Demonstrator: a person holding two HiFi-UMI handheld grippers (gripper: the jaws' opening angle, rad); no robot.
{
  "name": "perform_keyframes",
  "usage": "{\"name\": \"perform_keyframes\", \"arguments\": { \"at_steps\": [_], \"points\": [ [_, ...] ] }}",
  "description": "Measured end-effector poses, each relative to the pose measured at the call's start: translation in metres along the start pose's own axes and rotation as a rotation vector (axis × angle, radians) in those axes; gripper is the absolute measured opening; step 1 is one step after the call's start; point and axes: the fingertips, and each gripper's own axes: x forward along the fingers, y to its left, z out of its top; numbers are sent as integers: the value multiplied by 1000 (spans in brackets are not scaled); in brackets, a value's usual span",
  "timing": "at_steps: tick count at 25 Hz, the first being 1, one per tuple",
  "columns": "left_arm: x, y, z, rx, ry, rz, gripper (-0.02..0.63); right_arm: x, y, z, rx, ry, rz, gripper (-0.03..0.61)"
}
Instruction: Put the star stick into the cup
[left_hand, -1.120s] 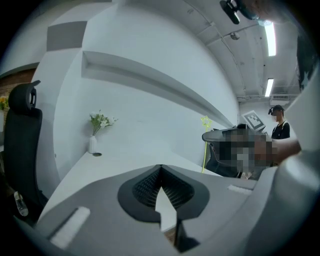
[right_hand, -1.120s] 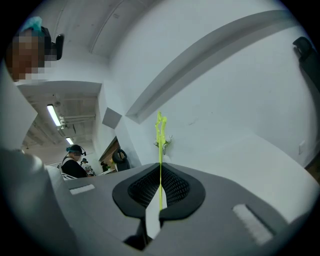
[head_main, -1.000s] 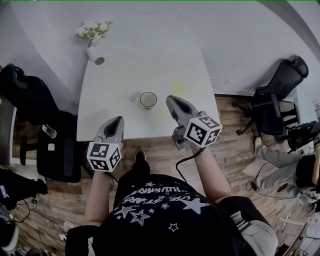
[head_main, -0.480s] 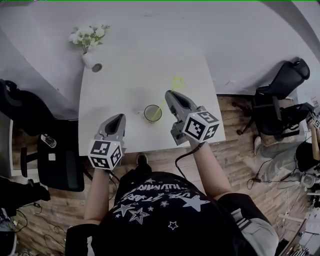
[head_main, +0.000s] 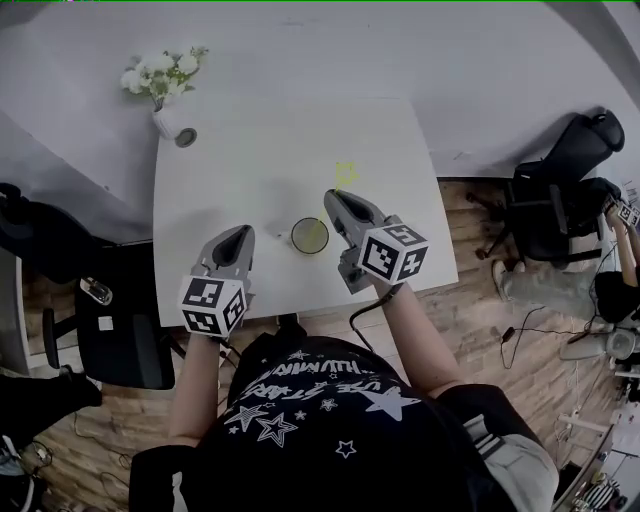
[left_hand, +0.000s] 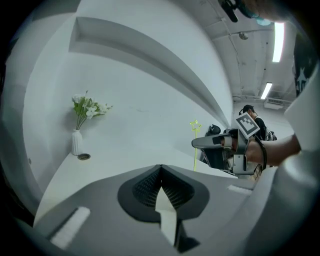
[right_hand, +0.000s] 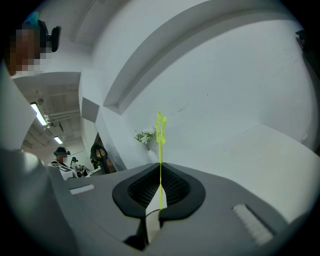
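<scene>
**Tool state.** The right gripper (head_main: 333, 198) has its jaws closed narrow on the shaft of the star stick (right_hand: 160, 150). The shaft runs up between the pads, and the star is at the top, pointing away from the holder. The left gripper (head_main: 243, 235) has its jaws together with nothing between them. It rests at about 8 o'clock of the cup (head_main: 295, 237) and takes no part in the step.

**Position of work.** The cup stands upright on the white table (head_main: 260, 150), near the edge closest to the person. The right gripper is at its 2 o'clock, just beside the rim. From overhead, the stick slants from the star at 1 o'clock down toward the cup mouth. A yellow streak shows inside the rim, so the lower end appears to be in or just over the mouth. I cannot tell which from here.

**Recommendation.**
- Bring the shaft nearer to upright over the centre of the mouth.
- Lower the stick until its end rests on the cup's floor, and only then open the jaws.
- Withdraw toward 3 o'clock, clear of the rim, because the cup looks light and could tip.

The flower vase (head_main: 166, 120) at the far 10 o'clock corner is well apart from the work.
</scene>
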Motion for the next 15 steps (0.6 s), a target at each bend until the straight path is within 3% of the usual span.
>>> {"name": "perform_keyframes", "arguments": {
  "at_steps": [15],
  "points": [
    [21, 1, -13, -12, 53, -38, 3, 12, -15, -35, 35, 57, -32, 22]
  ]
}}
